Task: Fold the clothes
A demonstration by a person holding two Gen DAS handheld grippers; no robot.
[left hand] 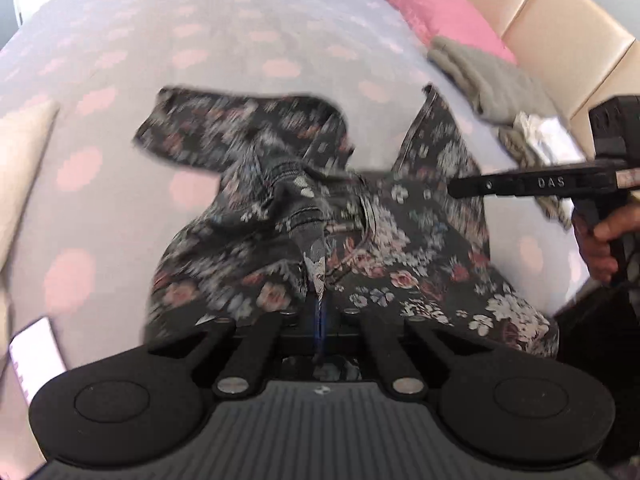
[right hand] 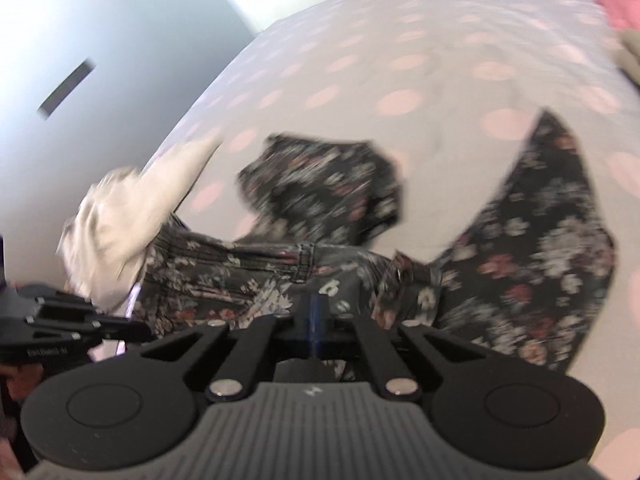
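Note:
A pair of dark floral trousers (left hand: 400, 248) lies crumpled on the bed, both legs spread away from me. My left gripper (left hand: 318, 304) is shut on the trousers' waistband and lifts a ridge of cloth. My right gripper (right hand: 316, 312) is shut on the waistband of the trousers (right hand: 540, 256) further along. The right gripper also shows in the left wrist view (left hand: 452, 190), reaching in from the right. The left gripper shows at the lower left of the right wrist view (right hand: 148, 332). The frames are blurred by motion.
The bed sheet (left hand: 240, 32) is pale with pink dots. A pink cloth (left hand: 432, 8) and grey clothes (left hand: 484, 80) lie by the cream headboard (left hand: 560, 20). A cream garment (right hand: 132, 216) lies at the bed's edge. A phone (left hand: 36, 352) lies at the left.

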